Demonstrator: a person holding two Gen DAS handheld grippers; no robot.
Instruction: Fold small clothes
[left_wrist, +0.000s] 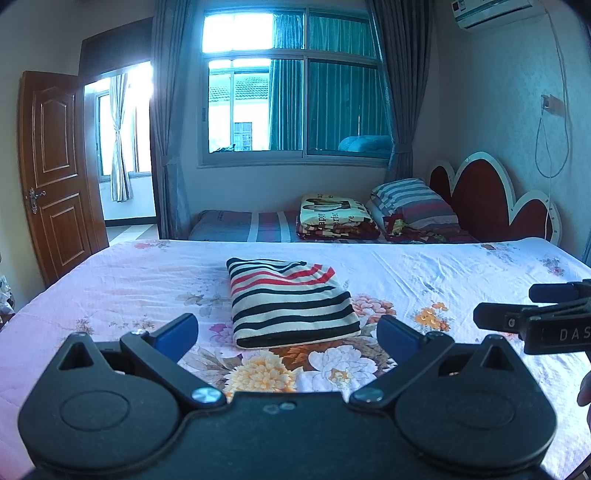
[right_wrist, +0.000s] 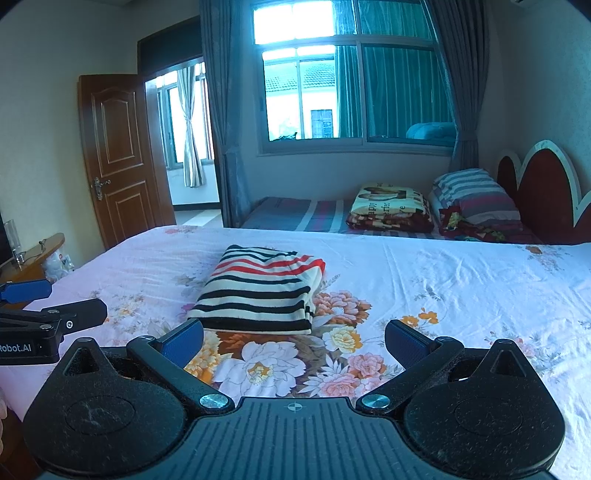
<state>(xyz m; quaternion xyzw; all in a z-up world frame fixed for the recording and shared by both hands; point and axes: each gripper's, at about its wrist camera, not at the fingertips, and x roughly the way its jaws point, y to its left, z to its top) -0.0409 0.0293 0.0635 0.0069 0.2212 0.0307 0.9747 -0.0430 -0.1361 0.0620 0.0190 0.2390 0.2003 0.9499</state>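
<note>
A small striped garment (left_wrist: 288, 301), cream with black and red stripes, lies folded into a compact rectangle on the floral bedsheet (left_wrist: 110, 280). It also shows in the right wrist view (right_wrist: 262, 290). My left gripper (left_wrist: 288, 332) is open and empty, held just short of the garment's near edge. My right gripper (right_wrist: 295, 341) is open and empty, also just short of the garment. The right gripper shows from the side in the left wrist view (left_wrist: 502, 304). The left gripper shows in the right wrist view (right_wrist: 75, 301) at the left edge.
A second bed with a folded blanket (left_wrist: 336, 216), a striped pillow (left_wrist: 413, 201) and a red headboard (left_wrist: 487, 201) stands behind. A wooden door (left_wrist: 55, 166) is open at the left. A wooden side table (right_wrist: 33, 254) stands left of the bed.
</note>
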